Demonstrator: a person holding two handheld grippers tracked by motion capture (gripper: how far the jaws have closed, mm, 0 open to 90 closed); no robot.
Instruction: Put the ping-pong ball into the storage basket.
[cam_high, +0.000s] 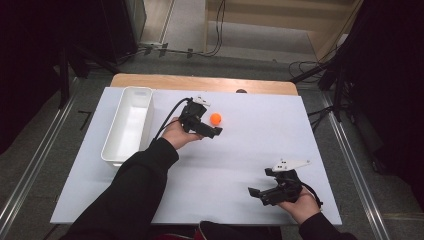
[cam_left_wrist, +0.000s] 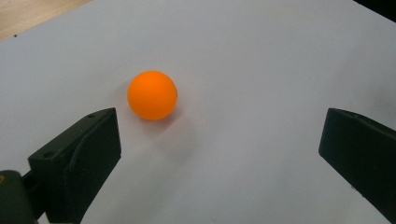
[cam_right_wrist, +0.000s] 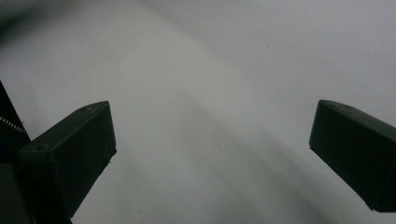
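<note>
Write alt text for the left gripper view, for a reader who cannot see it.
An orange ball rests on a white table surface, just ahead of the left gripper, whose two black jaws stand wide apart. The ball lies nearer the jaw at the left of the view and touches neither. A strip of bare wood shows at the top left corner.

Looked smooth, matt plastic: orange ball (cam_left_wrist: 152, 95). Glossy white plastic: bin (cam_high: 128, 125). Matt black plastic: left gripper (cam_left_wrist: 219, 140). Pale matt sheet (cam_high: 260, 140) over wooden table (cam_high: 200, 83).
</note>
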